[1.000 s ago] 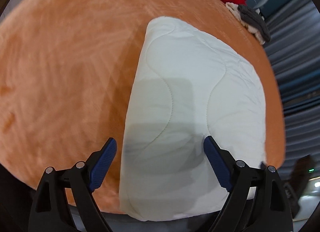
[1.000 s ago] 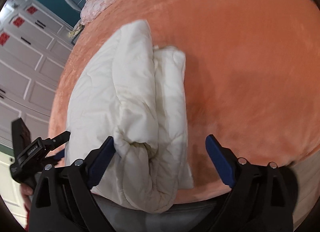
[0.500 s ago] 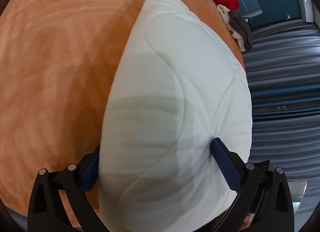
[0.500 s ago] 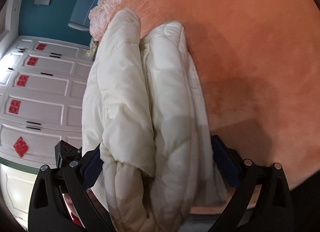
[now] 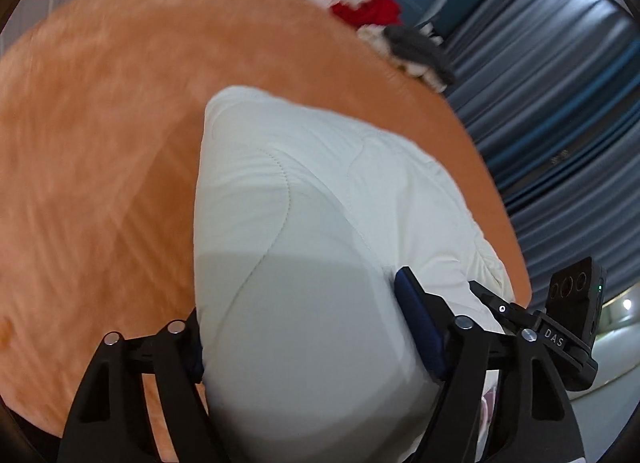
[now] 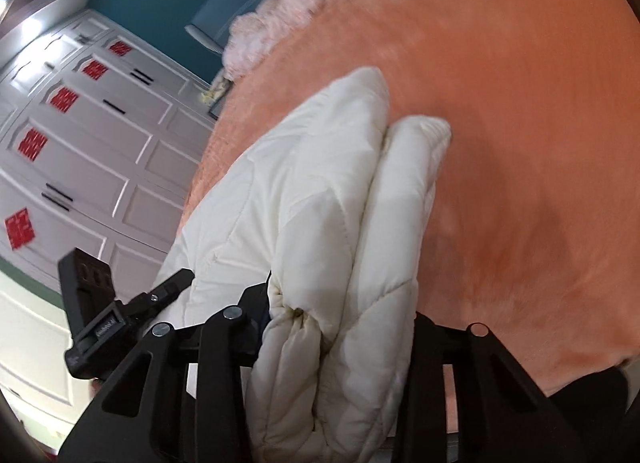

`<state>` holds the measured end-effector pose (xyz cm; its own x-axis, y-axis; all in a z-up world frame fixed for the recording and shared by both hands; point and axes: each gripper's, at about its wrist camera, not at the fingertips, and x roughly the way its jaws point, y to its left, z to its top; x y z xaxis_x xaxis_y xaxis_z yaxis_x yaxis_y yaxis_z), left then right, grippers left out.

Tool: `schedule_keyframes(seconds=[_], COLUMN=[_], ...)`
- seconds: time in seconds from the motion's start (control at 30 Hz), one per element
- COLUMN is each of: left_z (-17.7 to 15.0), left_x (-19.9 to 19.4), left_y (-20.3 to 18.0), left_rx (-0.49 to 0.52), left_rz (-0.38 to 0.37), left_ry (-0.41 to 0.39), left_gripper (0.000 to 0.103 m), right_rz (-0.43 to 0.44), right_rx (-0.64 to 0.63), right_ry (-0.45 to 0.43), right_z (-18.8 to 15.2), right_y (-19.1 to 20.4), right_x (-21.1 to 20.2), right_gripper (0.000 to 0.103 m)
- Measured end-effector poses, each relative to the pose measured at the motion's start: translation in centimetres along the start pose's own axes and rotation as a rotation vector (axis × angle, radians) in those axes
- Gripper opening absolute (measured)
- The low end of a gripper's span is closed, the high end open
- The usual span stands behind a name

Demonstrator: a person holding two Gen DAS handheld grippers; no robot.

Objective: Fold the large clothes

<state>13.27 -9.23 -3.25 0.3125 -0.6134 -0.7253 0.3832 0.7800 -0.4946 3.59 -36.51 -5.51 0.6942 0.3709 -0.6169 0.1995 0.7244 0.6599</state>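
Orange plush bedding (image 5: 120,151) fills the room's bed, with the folded white quilted duvet (image 5: 320,263) lying toward six o'clock. Both jaws have just been closing: the left gripper (image 5: 304,339) now clamps the bundle's smooth end, and the right gripper (image 6: 340,327) pinches its layered edge. That grip looks ready for carrying or another fold.
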Motion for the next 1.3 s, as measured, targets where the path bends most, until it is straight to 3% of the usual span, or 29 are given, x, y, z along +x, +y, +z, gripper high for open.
schedule_keyframes(seconds=[0.47, 0.7, 0.97, 1.3], left_z=[6.6, 8.6, 9.8, 10.8], left_x=[-12.2, -18.2, -23.2, -26.6], left_y=[-9.1, -11.5, -12.3, -9.7], left_rx=[0.238, 0.324, 0.379, 0.404], left_rz=[-0.047, -0.073, -0.076, -0.094], left_ry=[-0.332, -0.484, -0.615, -0.727], left_gripper=[0.071, 0.071, 0.070, 0.070], right_rz=[0.084, 0.123, 0.148, 0.187], right_rx=[-0.231, -0.344, -0.434, -0.532], right_ry=[-0.290, -0.415, -0.477, -0.510], right_z=[4.3, 6.3, 7.9, 9.1], right_y=[10.5, 16.1, 20.9, 26.4], right_x=[-10.7, -15.2, -16.7, -15.5], right_gripper=[0.034, 0.034, 0.034, 0.034])
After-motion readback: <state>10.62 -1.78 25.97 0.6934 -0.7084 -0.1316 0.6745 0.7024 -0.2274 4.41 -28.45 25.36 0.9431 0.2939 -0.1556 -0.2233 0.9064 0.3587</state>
